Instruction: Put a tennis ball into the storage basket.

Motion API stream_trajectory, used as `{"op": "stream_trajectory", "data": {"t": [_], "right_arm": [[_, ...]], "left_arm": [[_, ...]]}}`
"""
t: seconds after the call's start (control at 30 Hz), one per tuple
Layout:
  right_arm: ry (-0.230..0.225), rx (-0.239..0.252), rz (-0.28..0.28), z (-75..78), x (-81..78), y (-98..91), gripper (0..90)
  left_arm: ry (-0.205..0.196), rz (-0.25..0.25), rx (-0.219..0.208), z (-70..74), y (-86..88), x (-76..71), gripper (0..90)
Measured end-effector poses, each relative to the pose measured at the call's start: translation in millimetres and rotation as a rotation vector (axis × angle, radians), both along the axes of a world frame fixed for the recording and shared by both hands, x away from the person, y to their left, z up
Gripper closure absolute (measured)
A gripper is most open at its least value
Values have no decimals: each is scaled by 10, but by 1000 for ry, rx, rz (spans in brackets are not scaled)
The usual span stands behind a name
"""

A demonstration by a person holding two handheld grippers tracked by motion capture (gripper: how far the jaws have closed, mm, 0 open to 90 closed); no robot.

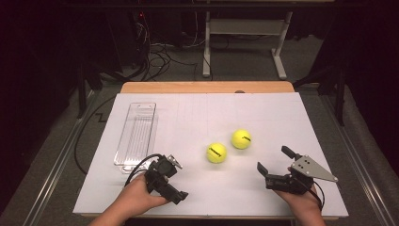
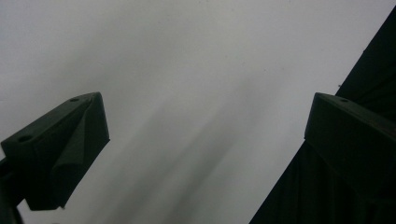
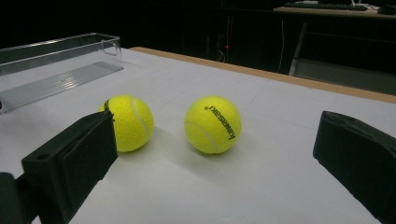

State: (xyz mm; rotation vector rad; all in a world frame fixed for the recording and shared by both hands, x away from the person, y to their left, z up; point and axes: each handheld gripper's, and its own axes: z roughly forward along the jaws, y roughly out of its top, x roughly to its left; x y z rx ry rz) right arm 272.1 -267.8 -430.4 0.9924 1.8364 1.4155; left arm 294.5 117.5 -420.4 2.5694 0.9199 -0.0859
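White tabletop (image 1: 197, 117) spread wide, wooden edge showing at 12 o'clock. Long clear plastic tray (image 1: 136, 134) lying at 10 o'clock from the tabletop's middle, nothing inside it, ribbed floor visible in the right gripper view (image 3: 56, 79). Two yellow tennis balls just right of centre, close together but not touching: near ball (image 1: 216, 152) at 6 o'clock of the middle, far ball (image 1: 241, 139) at 2 o'clock from its neighbour; both printed with black lettering, both resting on bare tabletop, well apart from the tray. Left tool (image 1: 176, 181) at 7 o'clock, held low near the front edge just below the tray's near end, jaws spread wide with only blank white surface between them (image 2: 205, 135). Right tool (image 1: 273, 157) at 5 o'clock, jaws spread wide too, pointed toward the balls at 10 o'clock from it, both balls (image 3: 213, 124) (image 3: 130, 122) framed between its jaws, nothing blocking the way, no contact.
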Motion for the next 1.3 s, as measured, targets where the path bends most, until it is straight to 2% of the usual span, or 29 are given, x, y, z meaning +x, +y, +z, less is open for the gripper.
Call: {"op": "stream_trajectory", "data": {"t": [0.17, 0.3, 0.53, 0.7, 0.97, 1.3], "right_arm": [[-3, 3, -2, 5, 0, -6, 2], [-3, 1, -3, 6, -1, -7, 1], [-5, 2, -1, 12, -6, -4, 1], [-6, 2, -1, 12, -6, -6, 2], [-6, 2, -3, 9, -3, -8, 2], [-4, 3, -1, 6, -2, -7, 1]], "left_arm": [[27, 22, 13, -29, -2, 74, 7], [44, 27, 7, -31, -11, 122, 7], [40, 15, 11, 25, -60, 163, 7], [68, 15, 14, 102, -115, 209, 7], [68, 5, 32, 213, -216, 297, 7], [60, 12, 34, 221, -297, 422, 7]]}}
